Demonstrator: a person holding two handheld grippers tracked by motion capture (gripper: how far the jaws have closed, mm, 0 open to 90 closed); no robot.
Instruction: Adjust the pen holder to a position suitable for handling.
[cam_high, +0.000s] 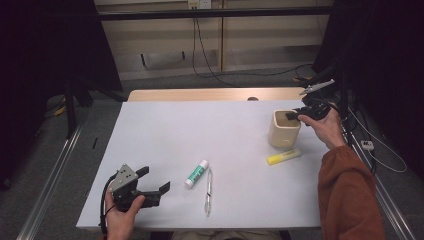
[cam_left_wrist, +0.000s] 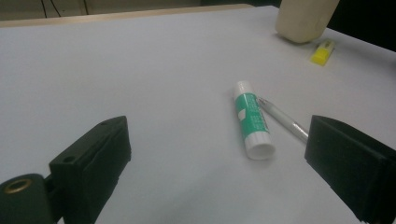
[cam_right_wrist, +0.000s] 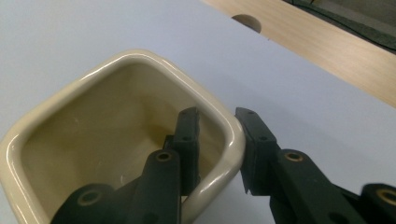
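On grey carpet with dark curtains both sides, white matte table (cam_high: 225, 130) over a wood top (cam_high: 210, 94). Cream cup (cam_high: 284, 129), glossy, square with rounded corners, sits far right. Right gripper (cam_right_wrist: 217, 140) straddles its wall, one jaw inside, one outside, clamped on the rim. Left gripper (cam_high: 150, 189), near left corner, jaws wide apart, holding nothing. Smaller: clear pen (cam_high: 208, 191), green-white glue stick (cam_high: 196, 174), yellow highlighter (cam_high: 283, 157).
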